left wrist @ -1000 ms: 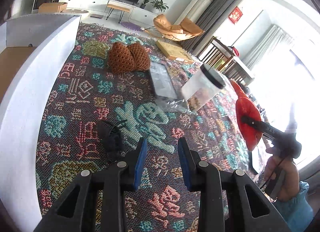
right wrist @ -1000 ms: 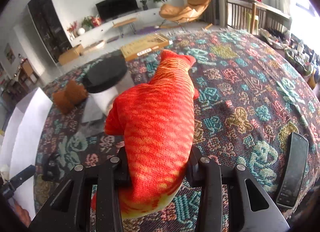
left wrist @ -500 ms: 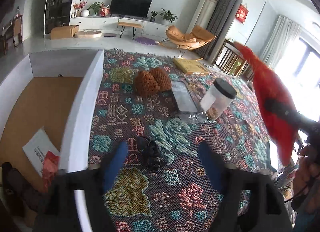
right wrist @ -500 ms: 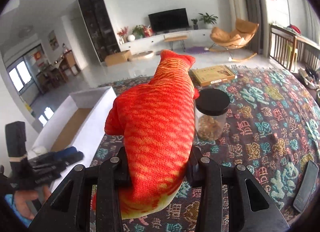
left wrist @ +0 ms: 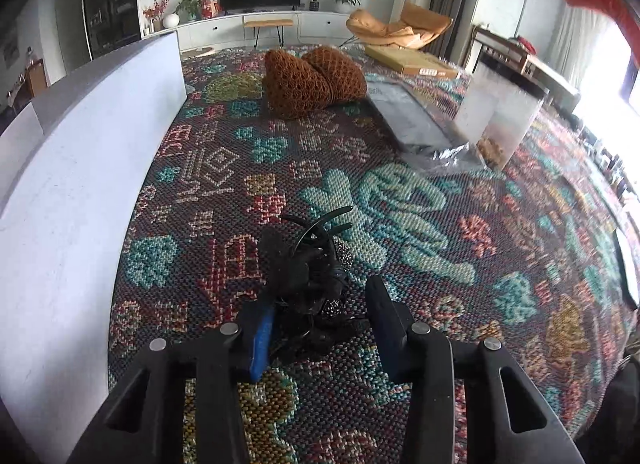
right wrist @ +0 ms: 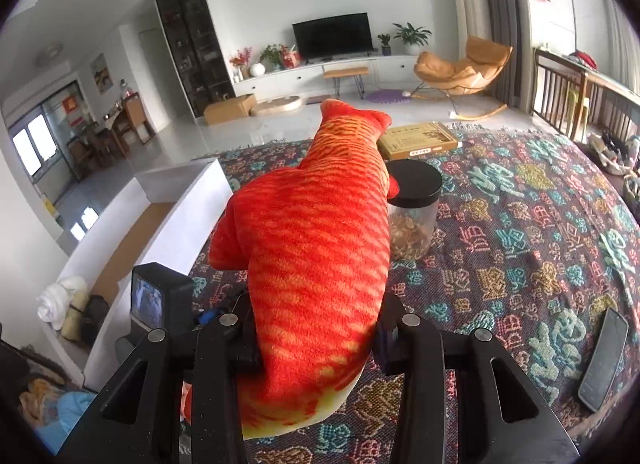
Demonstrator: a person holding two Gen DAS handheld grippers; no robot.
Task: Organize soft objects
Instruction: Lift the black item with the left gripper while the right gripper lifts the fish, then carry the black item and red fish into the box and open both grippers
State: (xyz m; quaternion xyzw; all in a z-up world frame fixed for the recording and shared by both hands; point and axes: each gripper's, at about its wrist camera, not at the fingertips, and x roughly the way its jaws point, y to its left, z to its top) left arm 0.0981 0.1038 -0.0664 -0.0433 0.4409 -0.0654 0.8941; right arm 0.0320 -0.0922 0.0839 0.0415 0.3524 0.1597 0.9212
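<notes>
Left tongs point(left wrist: 320, 328) closing around limp black tangle point(left wrist: 308, 276), pads not yet pressing; right tongs point(right wrist: 316, 328) pinching squashy plush fish point(right wrist: 316, 248) mid-body.

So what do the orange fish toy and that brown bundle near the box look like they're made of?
The orange fish toy looks like short-pile plush: a matte, fuzzy surface with printed stripes, dented where the right gripper squeezes it. The brown bundle looks like openwork knit or crochet yarn, going by its diamond mesh, though it could be netting over a softer core.
</notes>
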